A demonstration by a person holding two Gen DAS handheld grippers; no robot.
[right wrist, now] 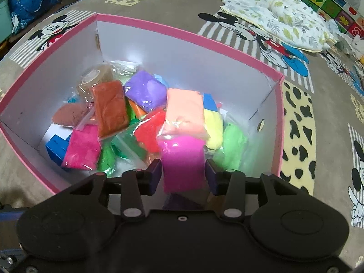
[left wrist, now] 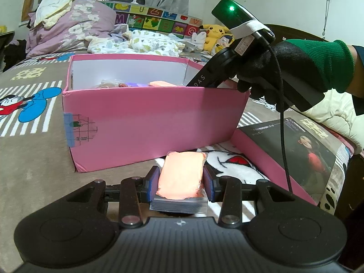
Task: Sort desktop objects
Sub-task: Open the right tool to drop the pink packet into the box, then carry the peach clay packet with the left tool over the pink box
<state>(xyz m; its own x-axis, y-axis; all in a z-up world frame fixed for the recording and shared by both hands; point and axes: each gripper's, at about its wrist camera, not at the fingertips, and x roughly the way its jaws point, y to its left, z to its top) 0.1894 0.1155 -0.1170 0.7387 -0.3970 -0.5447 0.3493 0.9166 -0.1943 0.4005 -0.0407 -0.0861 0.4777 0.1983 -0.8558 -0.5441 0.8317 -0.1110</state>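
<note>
My left gripper (left wrist: 181,179) is shut on a peach clay packet (left wrist: 180,175) and holds it just in front of the pink box (left wrist: 147,122). My right gripper (right wrist: 183,175) is over the near rim of the same pink box (right wrist: 186,34), seen from above, with a magenta clay packet (right wrist: 183,163) between its fingers; small gaps show at both pads, so the packet looks loosely held or just freed. The box holds several coloured clay packets, among them a peach one (right wrist: 184,111), purple (right wrist: 145,89) and brown (right wrist: 110,108). The right gripper's body also shows in the left wrist view (left wrist: 229,52), reaching into the box.
The box stands on a grey Mickey Mouse blanket (left wrist: 27,159). The pink box lid (left wrist: 284,159) with a dark printed sheet lies to the right of the box. Bedding, a floral quilt (right wrist: 279,18) and plush toys (left wrist: 213,34) lie beyond.
</note>
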